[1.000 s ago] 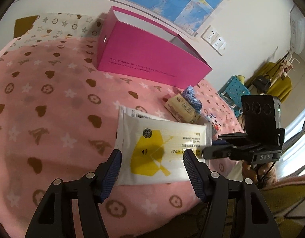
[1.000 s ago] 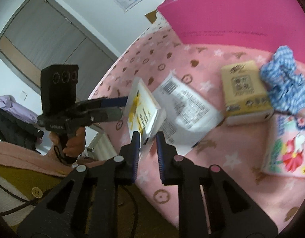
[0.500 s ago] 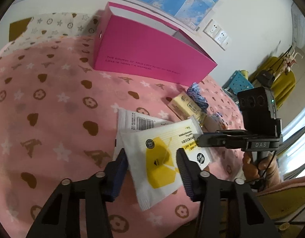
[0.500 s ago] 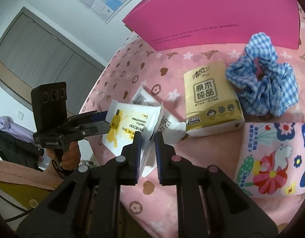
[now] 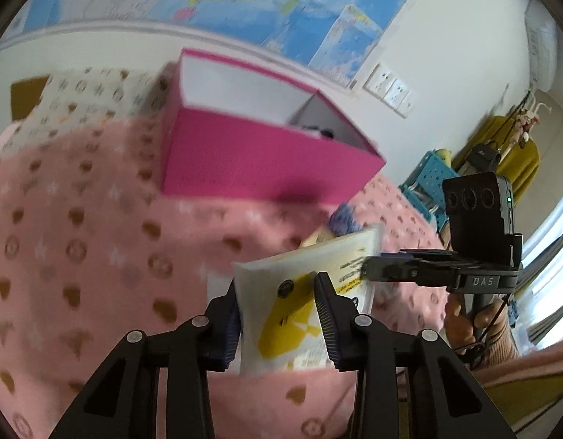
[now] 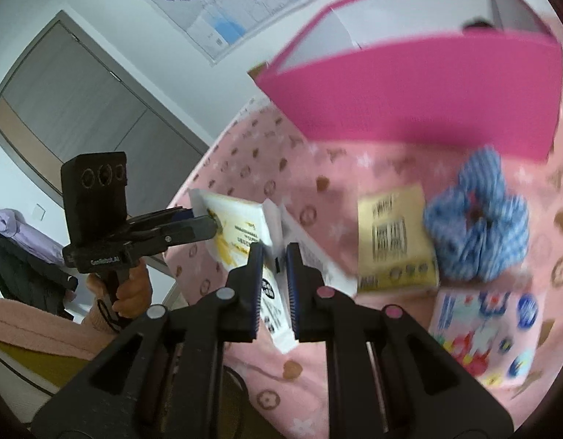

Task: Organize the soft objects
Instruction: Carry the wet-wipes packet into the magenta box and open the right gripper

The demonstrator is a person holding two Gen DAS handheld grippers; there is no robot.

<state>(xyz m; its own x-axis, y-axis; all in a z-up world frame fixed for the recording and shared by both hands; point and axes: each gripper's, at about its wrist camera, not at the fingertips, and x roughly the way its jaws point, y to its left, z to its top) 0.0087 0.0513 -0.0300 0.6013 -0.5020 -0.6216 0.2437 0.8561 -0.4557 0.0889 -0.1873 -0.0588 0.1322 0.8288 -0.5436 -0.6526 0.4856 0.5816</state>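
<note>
Above the pink bed (image 5: pixel 80 226), both grippers' jaws are clamped on the wet-wipes pack (image 5: pixel 307 292), held short of the pink box (image 5: pixel 267 161), while tissue pack (image 6: pixel 395 237), blue scrunchie (image 6: pixel 479 219) and floral pack (image 6: pixel 486 333) remain unsorted.

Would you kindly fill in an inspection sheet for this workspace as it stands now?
Surface: pink patterned blanket.
Job's things: yellow-and-white wipes pack held off the blanket; tan tissue pack, blue gingham scrunchie and floral tissue pack lying near the open pink box.
Clutter: nothing seen.
Grippers: left claw and right claw both shut on the wipes pack.
Cables: thin cord below the right hand.
Surroundings: wall map, sockets.
</note>
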